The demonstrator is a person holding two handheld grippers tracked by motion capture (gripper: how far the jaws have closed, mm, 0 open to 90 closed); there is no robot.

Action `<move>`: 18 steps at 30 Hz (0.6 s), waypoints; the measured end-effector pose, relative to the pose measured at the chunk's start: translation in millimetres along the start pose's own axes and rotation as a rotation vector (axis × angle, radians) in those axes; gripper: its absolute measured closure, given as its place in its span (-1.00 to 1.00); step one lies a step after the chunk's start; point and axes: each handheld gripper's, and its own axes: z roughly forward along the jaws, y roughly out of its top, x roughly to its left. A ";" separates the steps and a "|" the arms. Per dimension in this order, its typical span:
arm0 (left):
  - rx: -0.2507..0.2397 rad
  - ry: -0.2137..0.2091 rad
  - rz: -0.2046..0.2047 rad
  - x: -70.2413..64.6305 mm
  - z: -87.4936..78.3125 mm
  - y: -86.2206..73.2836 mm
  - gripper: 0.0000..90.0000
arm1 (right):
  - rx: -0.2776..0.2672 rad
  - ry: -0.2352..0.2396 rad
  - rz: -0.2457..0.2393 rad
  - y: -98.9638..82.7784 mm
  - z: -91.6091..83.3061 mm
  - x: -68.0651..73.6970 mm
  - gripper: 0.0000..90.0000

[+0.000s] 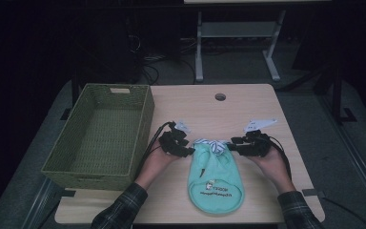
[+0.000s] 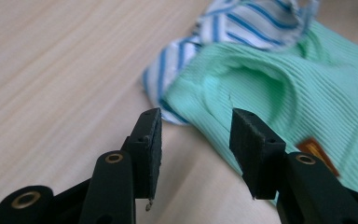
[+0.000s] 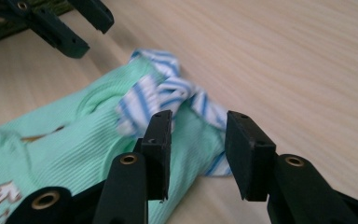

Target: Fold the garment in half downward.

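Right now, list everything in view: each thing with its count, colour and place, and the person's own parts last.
Ribbed knit garment with blue-and-white striped trim: one, mint green, lying flat on the near middle of the table, between the two grippers.
Woven rectangular basket: one, olive green, on the table's left side.
Wooden table: one, light wood grain, with a round hole near its far edge.
White-legged frame: one, on the floor beyond the table.
Left gripper: one, black, jaws open, at the garment's left shoulder.
Right gripper: one, black, jaws open, at the striped trim.
Plaid sleeves: two, dark, at the near edge.
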 end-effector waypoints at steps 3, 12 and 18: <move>-0.003 0.006 -0.008 7.5 8.2 5.0 0.18 | -0.007 -0.003 0.015 2.9 2.6 -6.2 0.36; -0.043 0.016 -0.031 25.8 20.9 17.3 0.11 | 0.022 0.004 0.060 -2.0 22.1 -20.5 0.33; -0.017 0.021 -0.012 24.9 35.3 19.5 0.09 | 0.031 0.022 0.075 -9.2 31.0 -25.6 0.33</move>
